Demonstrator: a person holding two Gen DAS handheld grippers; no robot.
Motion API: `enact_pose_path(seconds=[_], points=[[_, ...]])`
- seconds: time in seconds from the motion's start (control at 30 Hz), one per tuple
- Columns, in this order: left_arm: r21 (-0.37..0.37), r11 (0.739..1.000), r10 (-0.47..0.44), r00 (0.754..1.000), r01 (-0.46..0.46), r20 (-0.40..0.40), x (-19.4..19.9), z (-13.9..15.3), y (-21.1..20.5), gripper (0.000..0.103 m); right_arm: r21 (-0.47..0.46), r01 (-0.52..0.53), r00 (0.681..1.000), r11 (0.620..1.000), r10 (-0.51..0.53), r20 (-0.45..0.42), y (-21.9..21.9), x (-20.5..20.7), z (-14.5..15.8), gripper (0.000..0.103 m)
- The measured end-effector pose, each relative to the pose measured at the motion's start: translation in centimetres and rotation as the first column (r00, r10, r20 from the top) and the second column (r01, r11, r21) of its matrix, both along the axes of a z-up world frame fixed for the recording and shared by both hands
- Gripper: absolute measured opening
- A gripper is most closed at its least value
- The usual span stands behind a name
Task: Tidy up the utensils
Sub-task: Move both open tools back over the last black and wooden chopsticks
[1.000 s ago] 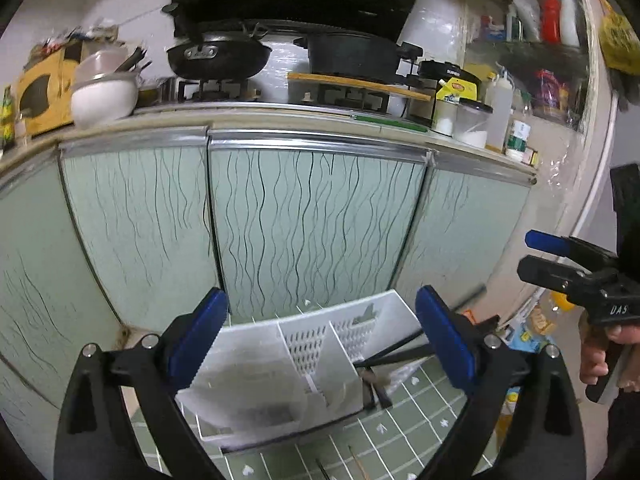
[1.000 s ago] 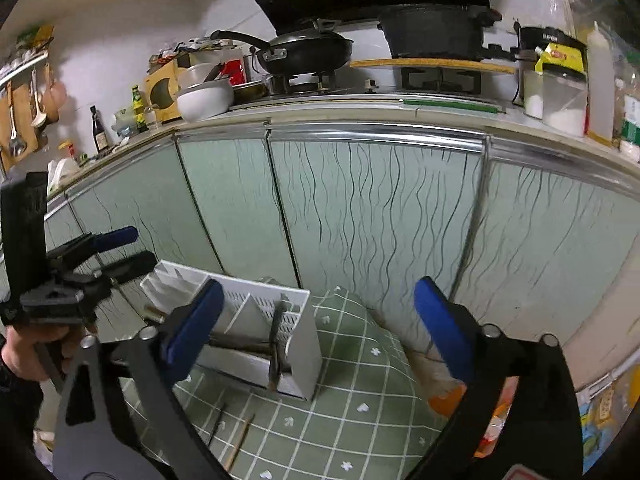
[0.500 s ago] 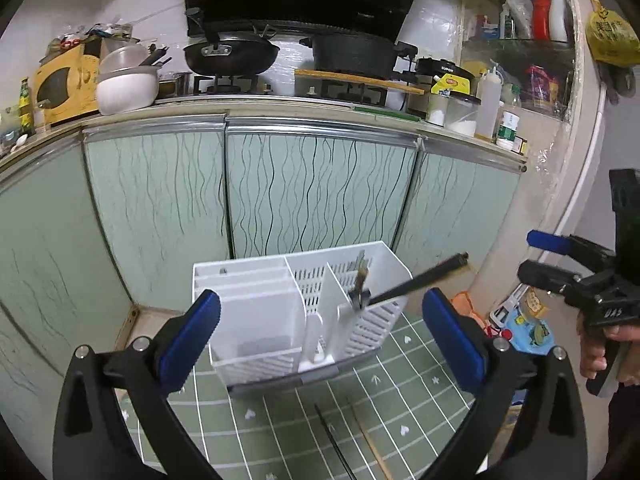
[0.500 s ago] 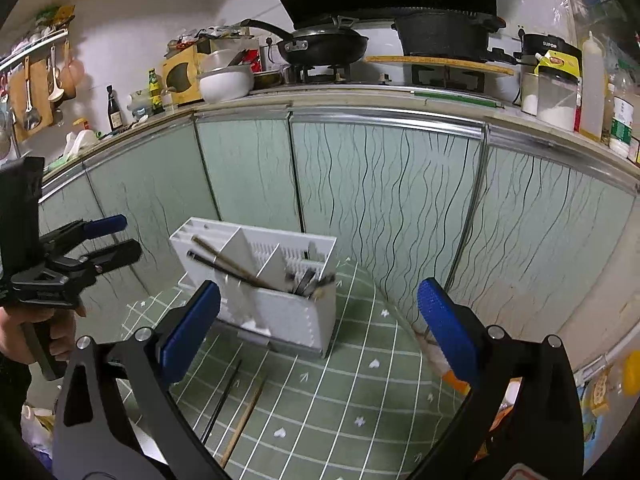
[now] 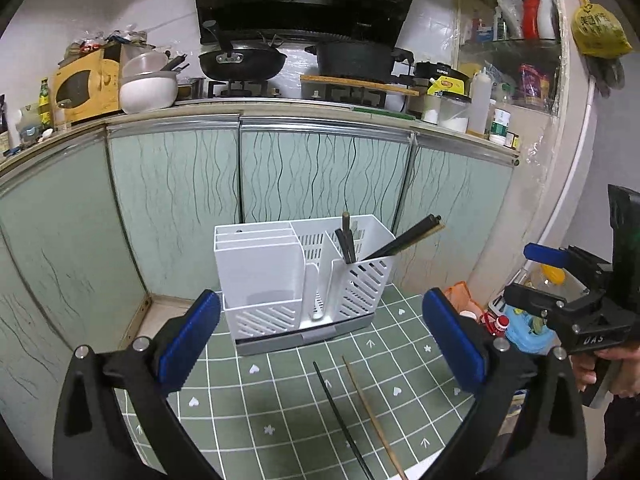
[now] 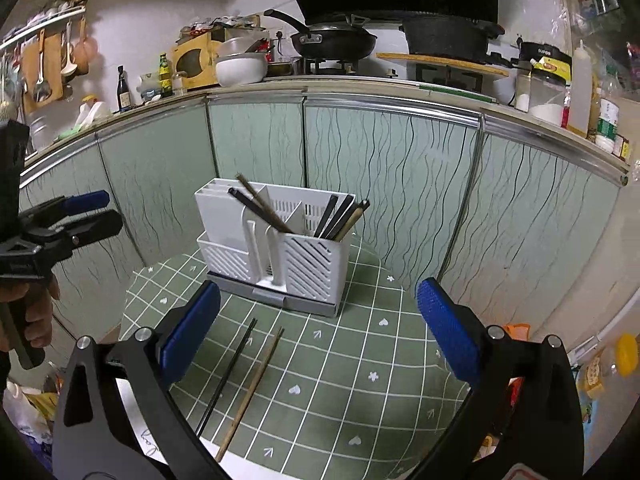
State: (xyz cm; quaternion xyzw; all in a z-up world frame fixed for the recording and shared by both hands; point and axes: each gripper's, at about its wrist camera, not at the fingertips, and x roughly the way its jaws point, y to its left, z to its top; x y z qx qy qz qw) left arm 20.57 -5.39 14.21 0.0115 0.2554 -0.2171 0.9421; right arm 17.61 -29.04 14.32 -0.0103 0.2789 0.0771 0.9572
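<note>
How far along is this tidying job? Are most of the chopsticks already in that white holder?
Mostly. Several chopsticks already stand in the white holder. Nothing is in hand: the left gripper and right gripper are both open. Left to do: the black chopstick and wooden chopstick lying on the green mat.

Two loose chopsticks [image 5: 360,412] run off the left wrist view's edge at 6 o'clock; utensil tips are hidden inside the white holder [image 5: 304,280].

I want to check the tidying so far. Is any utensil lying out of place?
Yes. A black chopstick and a wooden chopstick lie loose on the green mat before the white utensil holder, while other chopsticks stand inside it.
</note>
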Motion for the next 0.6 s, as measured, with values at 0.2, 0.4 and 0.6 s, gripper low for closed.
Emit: enact_pose_path(seconds=[0.2, 0.4, 0.6], points=[[0.028, 1.0, 0.014, 1.0, -0.014, 0.018, -2.3, -0.7, 0.2, 0.098, -0.035, 0.022, 1.0, 0.999, -0.021, 0.018, 1.0, -2.4, -0.5, 0.095], [0.039, 0.999, 0.028, 0.999, -0.029, 0.026, -4.2, -1.7, 0.5, 0.098, -0.015, 0.007, 1.0, 1.0, -0.007, 0.013, 1.9, -4.0, -1.4, 0.095], [0.045, 0.998, 0.04, 0.999, -0.041, 0.018, -5.4, -3.4, 1.0, 0.098, -0.008, -0.001, 1.0, 1.0, 0.001, 0.009, 2.5, -5.1, -2.9, 0.095]])
